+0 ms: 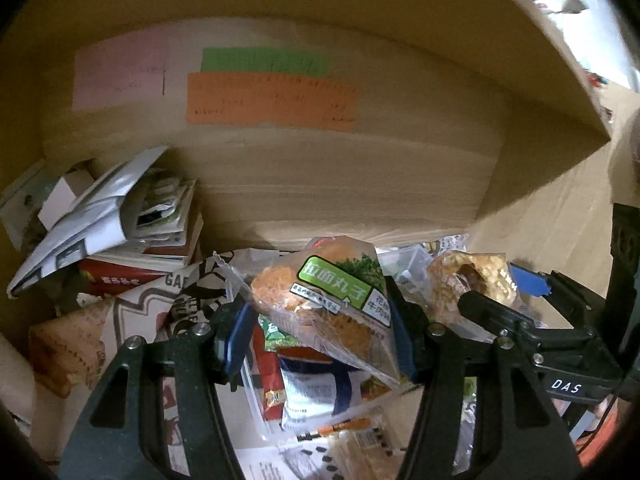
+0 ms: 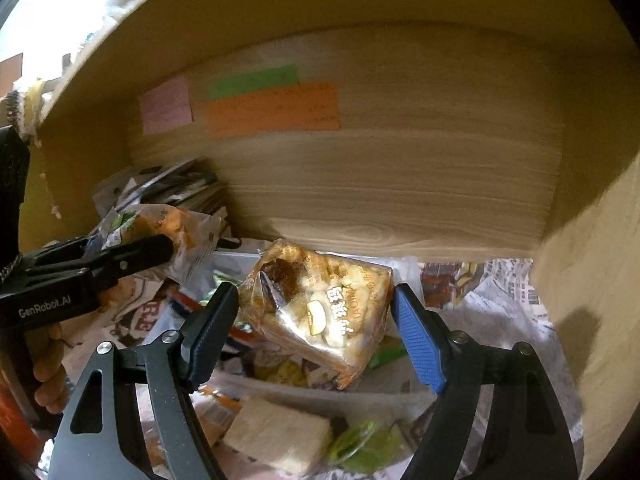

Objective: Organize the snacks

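Black left gripper (image 1: 320,332) jaws clamp an orange noodle-ball snack bag (image 1: 324,304) between them. Beside it, the right gripper (image 2: 314,330) jaws clamp a rice-cracker bag (image 2: 320,312), both above loose snacks in a wooden cubby (image 1: 360,184).

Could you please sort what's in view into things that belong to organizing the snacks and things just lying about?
Job:
left claw shut on noodle-ball pack
right claw shut on puffed-snack pack
loose snack packs

Lying about:
sticky notes
paper stack
newspaper
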